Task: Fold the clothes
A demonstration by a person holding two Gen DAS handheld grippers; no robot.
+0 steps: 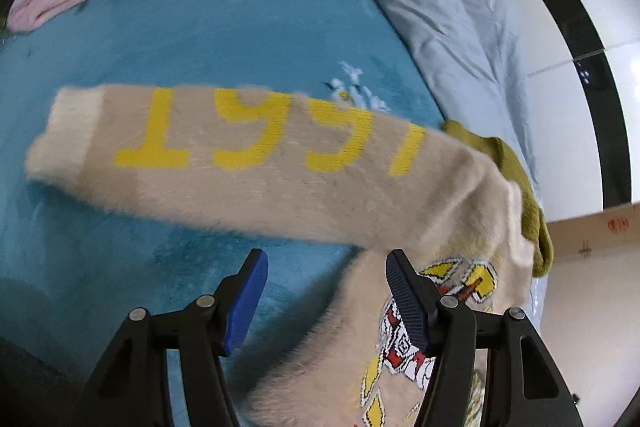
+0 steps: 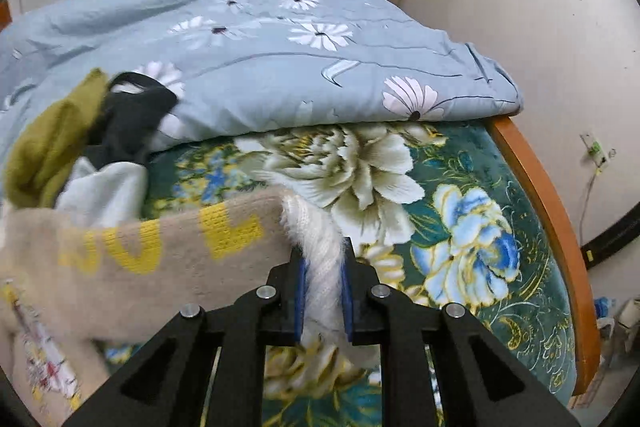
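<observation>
We are working on the beige sweater point(image 1: 280, 179), which is lying across the teal flowered blanket point(image 2: 460, 227), its sleeve with yellow numerals stretched out. Our right gripper point(image 2: 323, 291) is pinching the sleeve's white cuff point(image 2: 316, 239) between its pads. Our left gripper point(image 1: 326, 303) is hovering with jaws spread, nothing between them. A grey-blue quilt point(image 2: 280, 59) is sitting behind, olive point(image 2: 48, 143) and dark point(image 2: 132, 115) garments beside it.

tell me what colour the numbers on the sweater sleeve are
Yellow, on the beige sweater sleeve; the left wrist view shows them best.
</observation>
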